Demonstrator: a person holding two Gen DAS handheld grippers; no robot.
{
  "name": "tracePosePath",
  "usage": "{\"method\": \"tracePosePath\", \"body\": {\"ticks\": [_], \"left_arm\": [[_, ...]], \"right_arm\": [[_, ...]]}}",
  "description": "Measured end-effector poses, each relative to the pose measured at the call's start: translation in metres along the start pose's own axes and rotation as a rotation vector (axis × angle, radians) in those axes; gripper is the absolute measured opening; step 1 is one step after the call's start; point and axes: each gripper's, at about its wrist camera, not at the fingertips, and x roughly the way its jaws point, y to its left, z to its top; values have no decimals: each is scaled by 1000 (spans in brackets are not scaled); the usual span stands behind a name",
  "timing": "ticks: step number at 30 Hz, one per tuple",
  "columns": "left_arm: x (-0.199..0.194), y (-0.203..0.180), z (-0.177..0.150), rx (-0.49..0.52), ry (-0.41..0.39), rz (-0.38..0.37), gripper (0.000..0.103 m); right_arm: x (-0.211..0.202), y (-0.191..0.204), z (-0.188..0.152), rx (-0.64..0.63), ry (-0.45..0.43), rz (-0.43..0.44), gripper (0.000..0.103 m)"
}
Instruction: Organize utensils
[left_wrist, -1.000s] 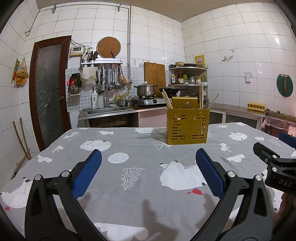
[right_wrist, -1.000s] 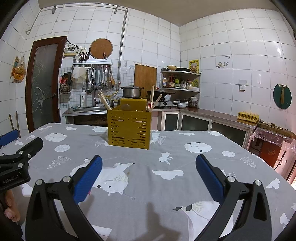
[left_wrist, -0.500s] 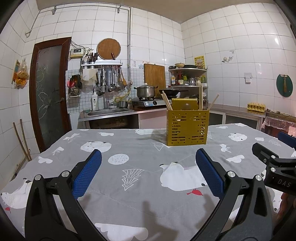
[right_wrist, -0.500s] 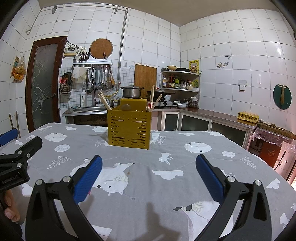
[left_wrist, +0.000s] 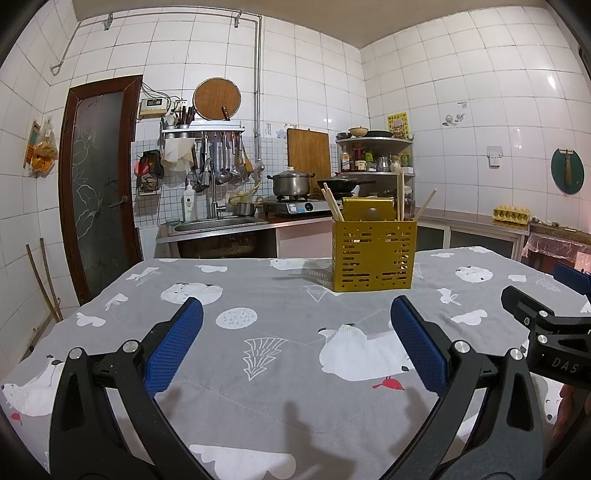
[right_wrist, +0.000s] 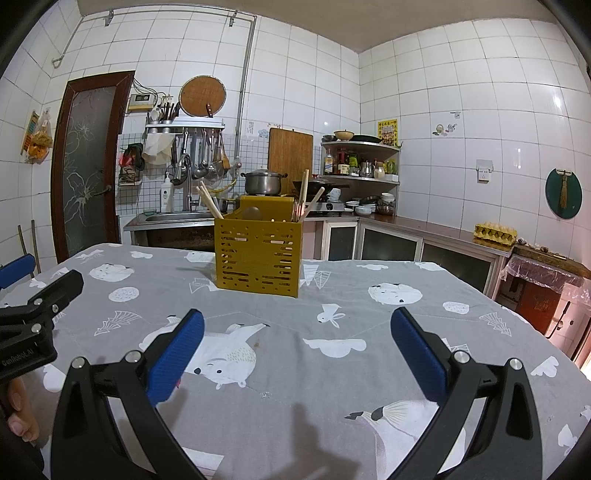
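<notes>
At the bottom of the left wrist view, the left gripper (left_wrist: 295, 343) hangs low over the table with its blue-padded fingers (left_wrist: 173, 347) spread wide and nothing between them. The right gripper (right_wrist: 295, 345) does the same in its own view, fingers (right_wrist: 417, 354) wide apart and empty.

Under both lies a grey tablecloth (left_wrist: 280, 354) printed with white bears, birds and clouds, covering the table to its far edge.

Toward the far side, just right of frame centre in the left view, a yellow slotted utensil holder (left_wrist: 373, 254) stands upright on the cloth, well apart from both grippers. Wooden chopsticks (left_wrist: 332, 205) lean out of its top.

Beyond the table, a steel sink (left_wrist: 218, 223) sits left of centre, a lidded pot (left_wrist: 290, 182) on a stove behind the holder, a dark door (left_wrist: 99, 177) at left, and white wall tiles (left_wrist: 461, 92) all round.
</notes>
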Motion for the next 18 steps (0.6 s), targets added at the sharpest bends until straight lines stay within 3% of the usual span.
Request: {"method": "tracePosePath", "body": {"ticks": [18], "left_arm": [[-1, 0, 0, 1, 0, 0, 98]], "right_arm": [[0, 0, 0, 0, -1, 0, 99]]}}
